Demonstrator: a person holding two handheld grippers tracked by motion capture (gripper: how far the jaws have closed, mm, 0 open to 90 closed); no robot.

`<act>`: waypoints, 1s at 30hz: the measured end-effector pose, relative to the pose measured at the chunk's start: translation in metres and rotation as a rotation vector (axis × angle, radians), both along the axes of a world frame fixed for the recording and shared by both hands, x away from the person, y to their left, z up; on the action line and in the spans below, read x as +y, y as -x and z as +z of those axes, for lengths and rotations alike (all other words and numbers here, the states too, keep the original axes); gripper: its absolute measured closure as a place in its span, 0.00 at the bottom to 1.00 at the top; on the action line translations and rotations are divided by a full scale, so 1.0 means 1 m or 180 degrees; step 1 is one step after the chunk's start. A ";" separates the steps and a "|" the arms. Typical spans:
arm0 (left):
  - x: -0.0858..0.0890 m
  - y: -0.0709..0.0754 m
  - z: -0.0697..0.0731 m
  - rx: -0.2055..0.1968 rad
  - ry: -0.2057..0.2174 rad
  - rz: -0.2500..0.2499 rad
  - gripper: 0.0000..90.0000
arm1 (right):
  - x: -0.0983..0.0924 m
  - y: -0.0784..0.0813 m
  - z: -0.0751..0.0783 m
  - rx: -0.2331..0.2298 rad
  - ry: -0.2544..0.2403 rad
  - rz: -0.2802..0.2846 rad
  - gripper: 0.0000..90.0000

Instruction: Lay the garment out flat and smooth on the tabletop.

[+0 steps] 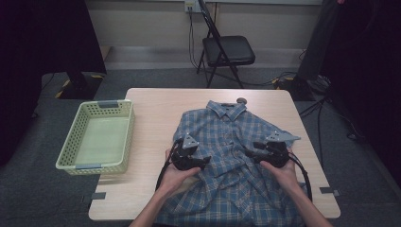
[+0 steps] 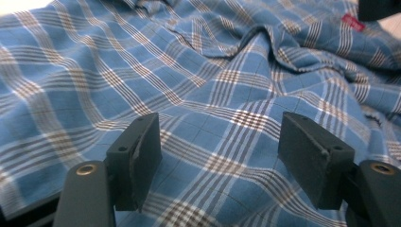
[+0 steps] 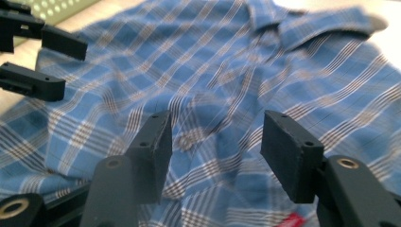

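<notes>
Shirt (image 1: pixel 231 156), blue plaid, lies spread on the wooden table (image 1: pixel 156 109) in the high view, collar away from the person, a green basket (image 1: pixel 97 137) well apart at the left. The left gripper (image 1: pixel 204 161) and right gripper (image 1: pixel 248 152) hover over its middle.

In the left gripper view the jaws stand apart above wrinkled cloth (image 2: pixel 213 94), holding nothing.

In the right gripper view the jaws are also open over the button placket (image 3: pixel 189 142). I think each should pinch one layer only, at matching heights, so the fold comes straight.
</notes>
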State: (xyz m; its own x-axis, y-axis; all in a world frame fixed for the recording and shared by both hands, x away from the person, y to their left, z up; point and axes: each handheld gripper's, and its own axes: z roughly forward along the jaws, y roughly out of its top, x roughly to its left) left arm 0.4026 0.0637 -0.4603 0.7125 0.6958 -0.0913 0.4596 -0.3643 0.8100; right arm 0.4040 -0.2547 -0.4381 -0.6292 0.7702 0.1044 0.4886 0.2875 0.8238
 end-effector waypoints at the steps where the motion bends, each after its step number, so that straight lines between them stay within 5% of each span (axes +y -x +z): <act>1: -0.001 -0.001 -0.002 0.0006 0.0008 -0.0008 0.34 | 0.002 0.000 -0.005 0.0018 0.0020 0.0014 0.49; 4: -0.004 -0.004 -0.009 0.0043 0.0057 0.0002 0.34 | 0.005 -0.002 -0.019 0.0057 0.0056 0.0017 0.48; 13: -0.007 -0.015 -0.035 0.0146 -0.0227 0.0044 0.35 | 0.003 -0.015 -0.045 0.0204 0.0322 -0.0158 0.31; 17: -0.008 -0.018 -0.039 0.0063 -0.0273 0.0034 0.36 | 0.003 -0.019 -0.055 0.0239 0.0459 -0.0208 0.28; 20: -0.010 -0.013 -0.040 -0.0039 -0.0384 -0.0023 0.37 | 0.002 -0.020 -0.057 0.0280 0.0436 -0.0224 0.27; 30: -0.006 0.019 -0.037 0.0048 -0.0418 -0.0150 0.44 | 0.000 0.007 -0.057 0.0289 0.0495 -0.0131 0.28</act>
State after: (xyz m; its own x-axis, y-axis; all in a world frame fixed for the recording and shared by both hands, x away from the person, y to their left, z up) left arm 0.3838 0.0572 -0.4972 0.7439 0.6682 -0.0126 0.4512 -0.4882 0.7470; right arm 0.3968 -0.2546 -0.4947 -0.5902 0.8064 0.0370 0.5730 0.3862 0.7228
